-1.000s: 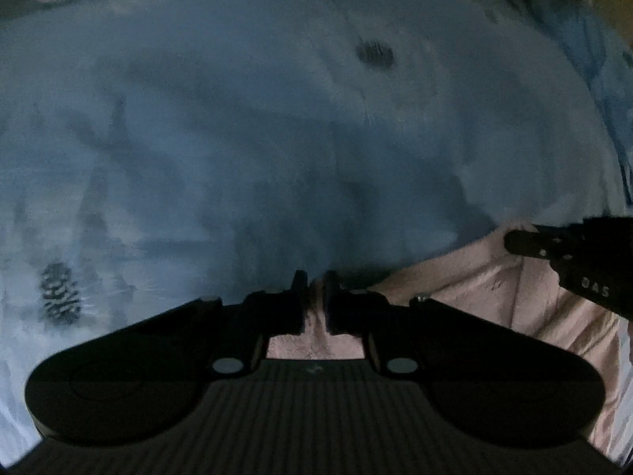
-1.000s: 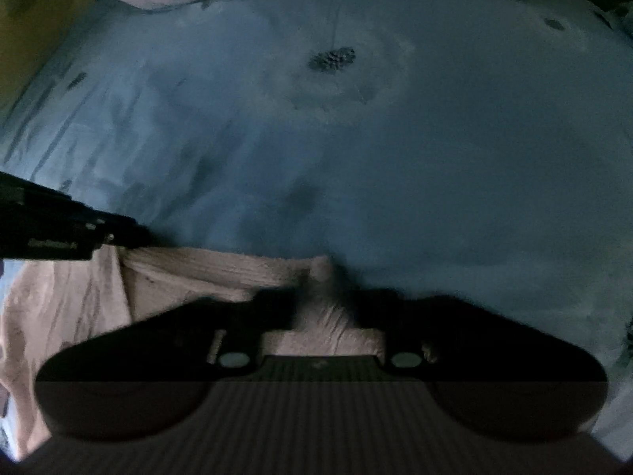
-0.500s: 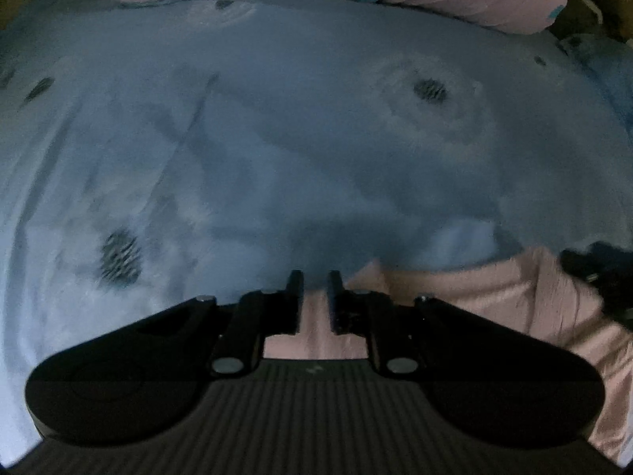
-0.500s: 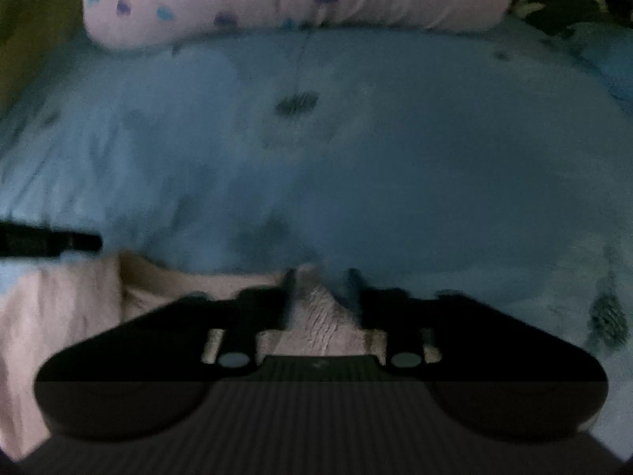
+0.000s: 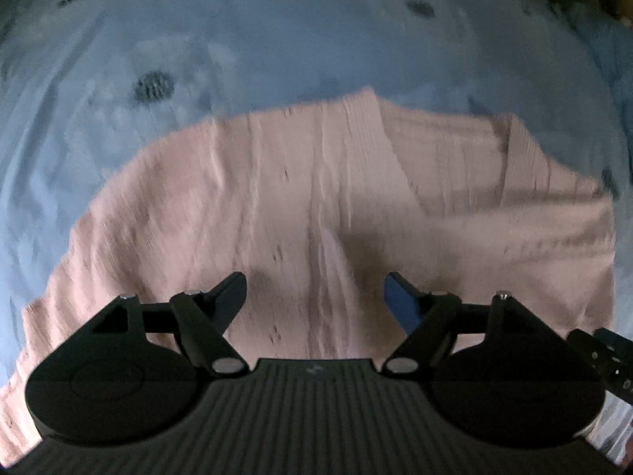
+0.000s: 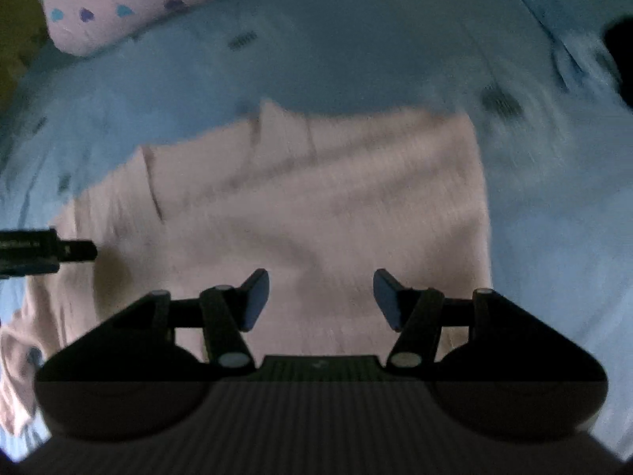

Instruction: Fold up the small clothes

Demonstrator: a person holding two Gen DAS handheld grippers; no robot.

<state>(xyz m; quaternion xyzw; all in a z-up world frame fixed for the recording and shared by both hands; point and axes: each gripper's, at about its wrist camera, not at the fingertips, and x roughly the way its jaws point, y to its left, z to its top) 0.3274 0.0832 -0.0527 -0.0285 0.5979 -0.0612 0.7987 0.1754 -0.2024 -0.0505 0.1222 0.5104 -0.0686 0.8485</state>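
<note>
A small pink ribbed garment (image 5: 300,198) lies spread on the blue bedsheet (image 5: 277,31), with a folded layer along its far edge. My left gripper (image 5: 315,297) hovers over its near part; its jaws are opening and nothing is between them. The same pink garment (image 6: 336,206) fills the middle of the right wrist view. My right gripper (image 6: 321,297) hangs above it, jaws opening, with no cloth in the gap. The left gripper's tip (image 6: 75,251) pokes in from the left there, and the right gripper's tip (image 5: 605,352) shows at the lower right of the left wrist view.
A pink pillow with coloured hearts (image 6: 130,4) lies along the far side of the bed. The blue sheet (image 6: 356,51) with dark printed spots surrounds the garment. A dark object (image 6: 621,59) sits at the right edge.
Both grippers held the garment's edge pinched, then let go and pulled back toward me. Their jaws now stand wide, and the garment lies flat with its far edge folded over.
</note>
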